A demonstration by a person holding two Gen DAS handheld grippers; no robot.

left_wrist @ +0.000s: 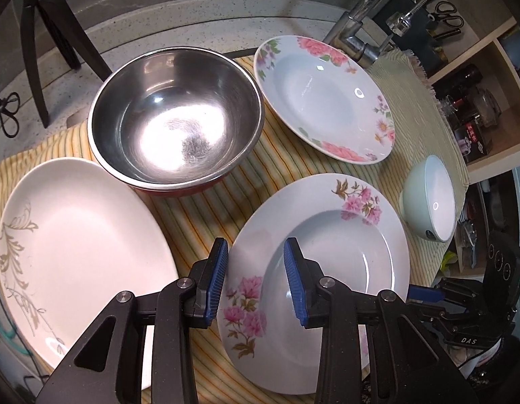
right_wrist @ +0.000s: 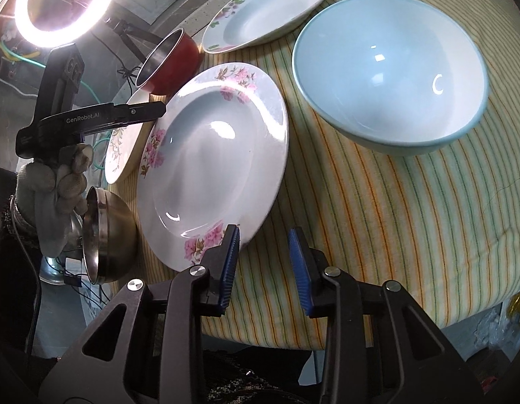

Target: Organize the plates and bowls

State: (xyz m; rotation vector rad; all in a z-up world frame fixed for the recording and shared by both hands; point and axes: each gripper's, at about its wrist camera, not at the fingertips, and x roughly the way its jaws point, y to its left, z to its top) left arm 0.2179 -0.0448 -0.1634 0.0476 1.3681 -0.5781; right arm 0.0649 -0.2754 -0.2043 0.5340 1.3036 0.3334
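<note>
While the left gripper (left_wrist: 256, 281) hangs with its jaws spread and holding nothing, its blue pads straddle the 9 o'clock rim of the near floral plate (left_wrist: 314, 282), though whether they touch it cannot be told. From that plate, the steel bowl (left_wrist: 175, 118) with a red outside sits at 11 o'clock, the second floral plate (left_wrist: 324, 97) at 12 o'clock under the faucet (left_wrist: 357, 27), the pale blue bowl (left_wrist: 428, 198) at 2 o'clock, and the white plate (left_wrist: 81, 249) with a grey leaf pattern at 9 o'clock. All rest on a striped cloth (left_wrist: 199, 215).

In the right wrist view, the right gripper (right_wrist: 265, 266) also has its jaws spread and empty, low over the cloth's near edge, its left pad just beside the near plate's (right_wrist: 213, 155) 5 o'clock rim. The blue bowl (right_wrist: 391, 91) stands at 1 o'clock from this gripper, upright. A small metal bowl (right_wrist: 108, 235), tipped on its side, lies at 9 o'clock, just off the cloth. A ring light (right_wrist: 66, 3) glows at 11 o'clock.
</note>
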